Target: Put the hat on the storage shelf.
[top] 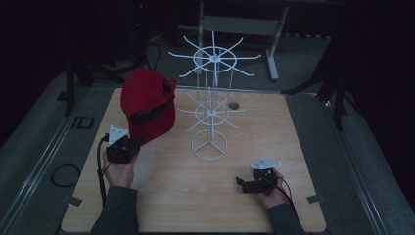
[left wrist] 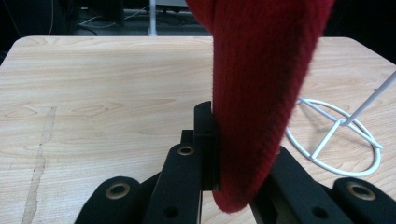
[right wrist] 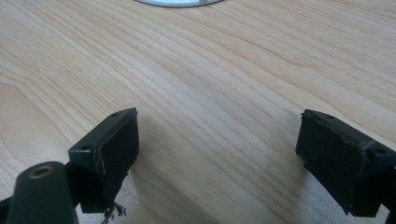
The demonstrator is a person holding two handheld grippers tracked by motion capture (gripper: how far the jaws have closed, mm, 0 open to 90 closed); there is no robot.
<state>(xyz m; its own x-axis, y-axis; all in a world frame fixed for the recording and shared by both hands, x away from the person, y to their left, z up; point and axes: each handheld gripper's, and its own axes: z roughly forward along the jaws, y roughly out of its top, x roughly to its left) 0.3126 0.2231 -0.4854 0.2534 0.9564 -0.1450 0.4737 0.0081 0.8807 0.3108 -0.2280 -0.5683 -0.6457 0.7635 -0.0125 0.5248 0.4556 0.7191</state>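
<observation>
A red knitted hat (top: 149,105) hangs in the air over the left part of the wooden table (top: 205,205). My left gripper (top: 133,142) is shut on its lower edge from below. In the left gripper view the red hat (left wrist: 261,88) drops between the jaws of the left gripper (left wrist: 243,137), and the right jaw is mostly hidden behind the fabric. A white wire display stand (top: 211,98) with two tiers of radial prongs stands mid-table, to the right of the hat. My right gripper (top: 249,183) rests low at the front right; the right gripper (right wrist: 219,144) is open with bare wood between its jaws.
The stand's ring base (left wrist: 336,140) lies just right of the hat, and its edge (right wrist: 177,2) shows ahead of the right gripper. A small dark round spot (top: 233,105) sits behind the stand. A cable loop (top: 63,175) lies left of the table.
</observation>
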